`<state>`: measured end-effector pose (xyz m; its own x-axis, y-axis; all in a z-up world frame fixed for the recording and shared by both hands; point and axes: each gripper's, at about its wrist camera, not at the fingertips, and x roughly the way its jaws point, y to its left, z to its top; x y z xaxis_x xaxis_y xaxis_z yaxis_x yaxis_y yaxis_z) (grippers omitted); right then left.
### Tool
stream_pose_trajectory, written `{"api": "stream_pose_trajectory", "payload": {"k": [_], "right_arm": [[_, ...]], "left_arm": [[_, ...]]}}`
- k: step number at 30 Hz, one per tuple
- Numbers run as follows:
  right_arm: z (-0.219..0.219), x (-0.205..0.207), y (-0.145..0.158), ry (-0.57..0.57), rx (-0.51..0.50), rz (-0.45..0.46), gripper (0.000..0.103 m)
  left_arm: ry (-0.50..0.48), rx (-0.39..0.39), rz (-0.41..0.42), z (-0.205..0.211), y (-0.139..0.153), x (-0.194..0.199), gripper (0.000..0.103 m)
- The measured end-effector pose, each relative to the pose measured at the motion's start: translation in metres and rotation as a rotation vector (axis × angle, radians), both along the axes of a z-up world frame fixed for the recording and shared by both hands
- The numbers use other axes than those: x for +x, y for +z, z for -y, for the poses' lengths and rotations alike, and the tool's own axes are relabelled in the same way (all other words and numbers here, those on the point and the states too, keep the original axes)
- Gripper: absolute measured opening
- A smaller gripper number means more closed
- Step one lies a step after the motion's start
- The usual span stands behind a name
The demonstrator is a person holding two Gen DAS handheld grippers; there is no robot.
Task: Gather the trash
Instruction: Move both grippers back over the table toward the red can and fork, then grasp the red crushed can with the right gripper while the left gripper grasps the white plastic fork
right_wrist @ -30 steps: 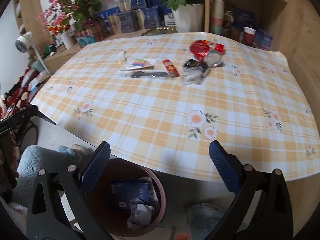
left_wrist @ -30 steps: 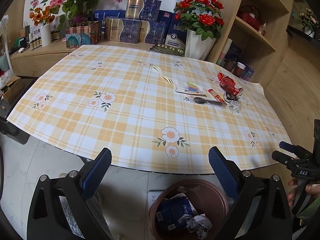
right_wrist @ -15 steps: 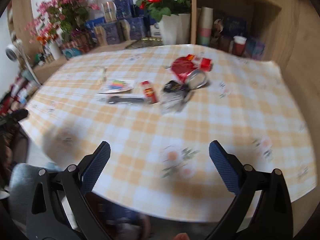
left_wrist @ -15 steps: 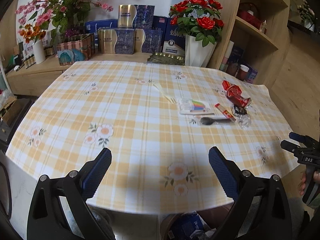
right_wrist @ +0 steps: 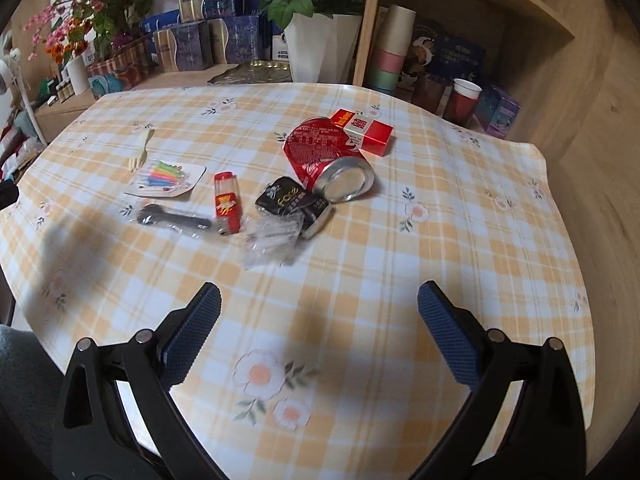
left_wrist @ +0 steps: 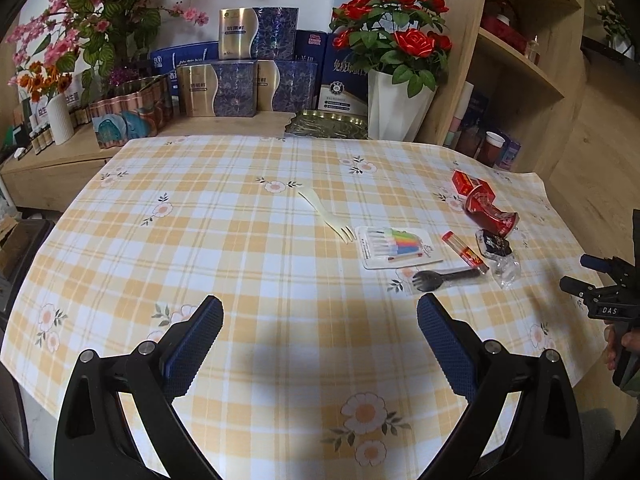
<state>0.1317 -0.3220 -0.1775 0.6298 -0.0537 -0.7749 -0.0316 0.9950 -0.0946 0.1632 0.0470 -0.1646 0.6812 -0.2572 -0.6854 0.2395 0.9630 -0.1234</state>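
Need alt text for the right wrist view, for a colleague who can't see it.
Open, empty right tongs hover over a checked tablecloth, facing litter: a crushed red can, red box, black wrapper, clear plastic, black spoon, candle pack.

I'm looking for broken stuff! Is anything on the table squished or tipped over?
Yes. The red soda can lies on its side, dented, its end facing the camera, against the red box. A crumpled clear wrapper lies in front of it.
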Motion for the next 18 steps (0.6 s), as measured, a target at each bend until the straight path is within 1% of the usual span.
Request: {"api": "stream_pose_trajectory", "payload": {"k": [7,13,16,18], "right_arm": [[0.008,0.050,0.003,0.031,-0.008,-0.010,0.097],[0.008,0.104,0.005,0.056,-0.012,-0.022,0.094],[0.006,0.129,0.001,0.062,-0.028,-0.041,0.093],[0.001,0.145,-0.006,0.073,-0.027,-0.070,0.093]], "left_arm": [[0.006,-0.005,-0.025,0.003,-0.010,0.032,0.095],[0.011,-0.014,-0.039,0.002,-0.014,0.055,0.095],[0.003,-0.013,-0.043,0.004,-0.017,0.063,0.095],[-0.003,-0.018,-0.049,0.006,-0.019,0.067,0.095]]}}
